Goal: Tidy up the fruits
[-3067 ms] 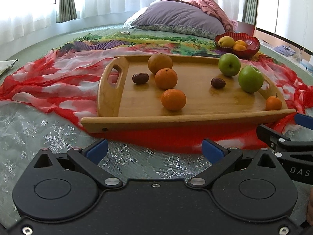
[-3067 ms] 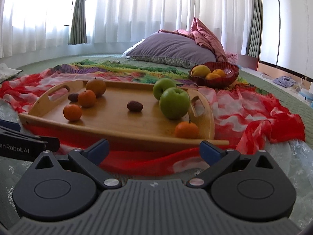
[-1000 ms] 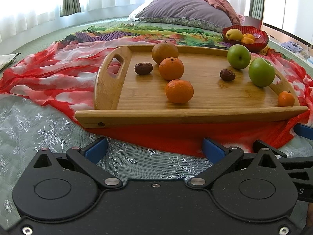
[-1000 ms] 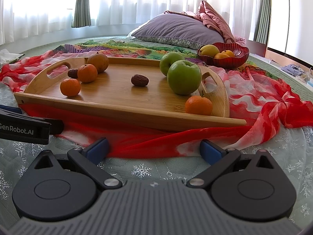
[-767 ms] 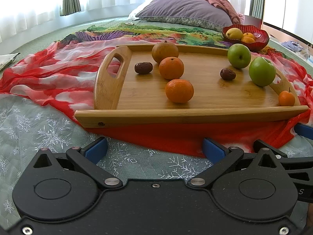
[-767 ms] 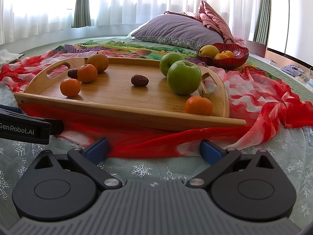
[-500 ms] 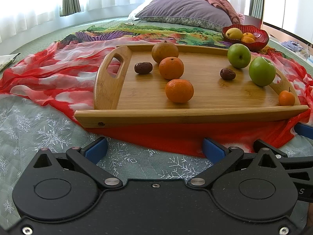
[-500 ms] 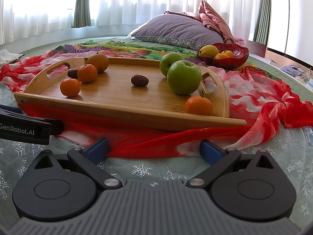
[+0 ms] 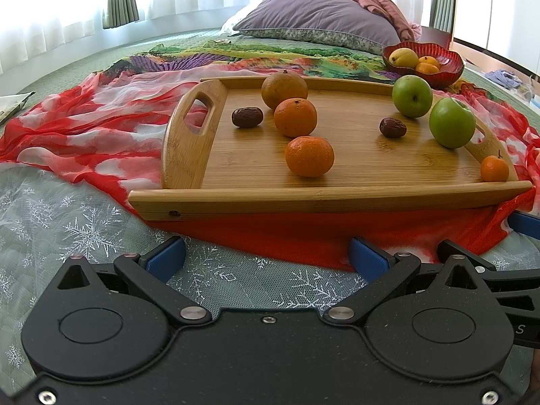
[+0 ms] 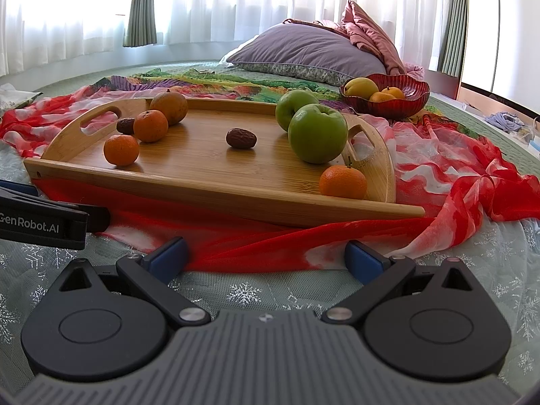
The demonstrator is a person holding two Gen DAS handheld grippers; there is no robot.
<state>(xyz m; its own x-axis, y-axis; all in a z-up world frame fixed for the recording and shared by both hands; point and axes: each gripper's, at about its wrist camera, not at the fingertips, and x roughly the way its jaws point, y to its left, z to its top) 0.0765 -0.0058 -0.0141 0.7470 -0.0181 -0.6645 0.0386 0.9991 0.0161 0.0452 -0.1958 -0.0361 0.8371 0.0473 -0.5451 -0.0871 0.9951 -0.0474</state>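
I see both dates on the tray (image 9: 324, 199) only from my left gripper (image 9: 266, 256); both jaws released, right gripper (image 10: 266, 253) too.

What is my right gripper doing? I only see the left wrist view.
Observer: The right gripper is open with nothing between its pads, low in front of the tray.
Operator: Is the tray's right handle free?
Observer: Its handle slot shows open; the green apple stands just inside it.
Operator: Anything past that end?
Observer: The red scarf lies bunched on the bed there.
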